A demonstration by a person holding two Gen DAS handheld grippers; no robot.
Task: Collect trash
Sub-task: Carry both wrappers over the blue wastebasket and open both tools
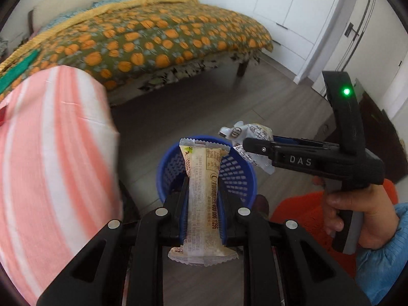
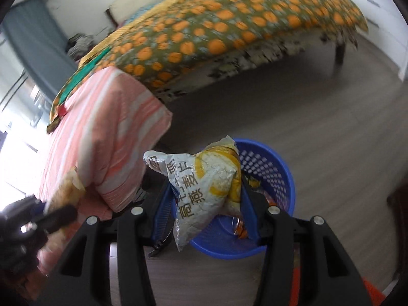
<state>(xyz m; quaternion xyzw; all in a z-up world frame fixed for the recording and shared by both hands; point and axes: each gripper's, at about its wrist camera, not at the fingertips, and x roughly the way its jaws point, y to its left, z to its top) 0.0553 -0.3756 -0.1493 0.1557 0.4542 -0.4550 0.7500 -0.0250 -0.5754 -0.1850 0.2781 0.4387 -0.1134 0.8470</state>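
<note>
Pink-striped cloth (image 1: 56,158) drapes a surface at the left, beside the bed (image 1: 158,40). Just right of it the left gripper (image 1: 202,204) has its jaws pinched tight on a long beige wrapper (image 1: 202,196), held lengthwise over the blue basket (image 1: 237,176), apparently so it can drop in. Farther right, the right gripper (image 2: 206,199) has its jaws partly closed on a crumpled silver-and-yellow bag (image 2: 206,191), poised above that basket, where orange scraps (image 2: 239,227) already lie on the bottom
</note>
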